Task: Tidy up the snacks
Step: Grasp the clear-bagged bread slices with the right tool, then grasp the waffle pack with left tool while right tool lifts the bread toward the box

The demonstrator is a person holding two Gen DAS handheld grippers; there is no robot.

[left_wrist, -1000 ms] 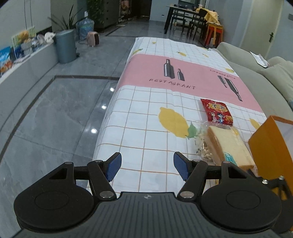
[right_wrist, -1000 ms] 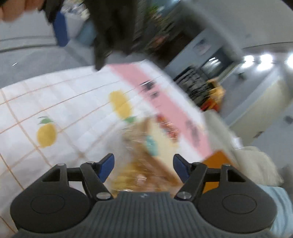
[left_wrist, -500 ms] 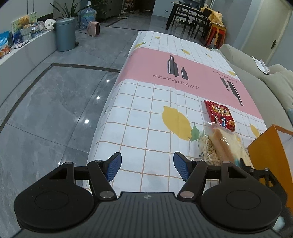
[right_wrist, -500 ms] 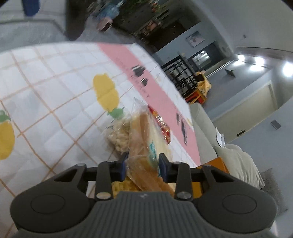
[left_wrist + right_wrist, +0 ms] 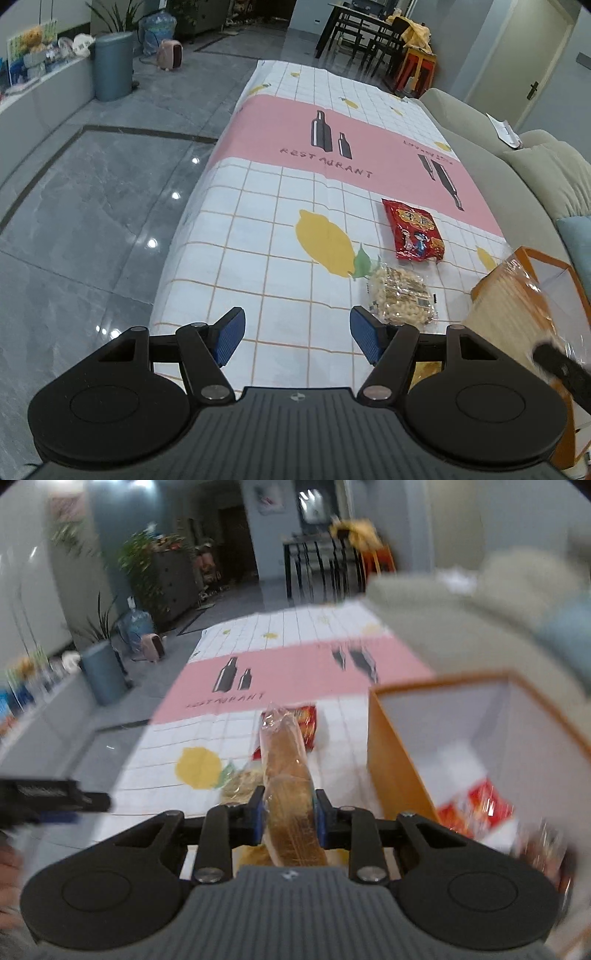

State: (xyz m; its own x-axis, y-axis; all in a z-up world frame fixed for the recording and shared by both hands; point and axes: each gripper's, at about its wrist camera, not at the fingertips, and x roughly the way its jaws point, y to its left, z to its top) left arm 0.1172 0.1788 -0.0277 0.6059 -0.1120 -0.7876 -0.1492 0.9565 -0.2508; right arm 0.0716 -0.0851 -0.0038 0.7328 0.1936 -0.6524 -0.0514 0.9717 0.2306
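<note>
A bagged loaf of sliced bread (image 5: pixel 286 760) hangs above the table, and my right gripper (image 5: pixel 288 808) is shut on it, both pads pressing its sides. Just to its right stands an open orange paper bag (image 5: pixel 391 768) with a red packet (image 5: pixel 476 808) inside. In the left wrist view the bread (image 5: pixel 506 306) is against the bag's rim (image 5: pixel 535 254). A clear bag of peanuts (image 5: pixel 400 295) and a red snack packet (image 5: pixel 413 230) lie on the tablecloth (image 5: pixel 277 221). My left gripper (image 5: pixel 295 332) is open over the near edge, holding nothing.
The table's left edge drops to a grey tiled floor. A beige sofa (image 5: pixel 517 177) runs along the right side behind the orange bag. A grey bin (image 5: pixel 112 66) and a low shelf stand far left. Dark chairs stand beyond the far end.
My right gripper closed on the bread, rolled upright and lifted it off the peanuts toward the orange bag. The left gripper stayed where it was, still open.
</note>
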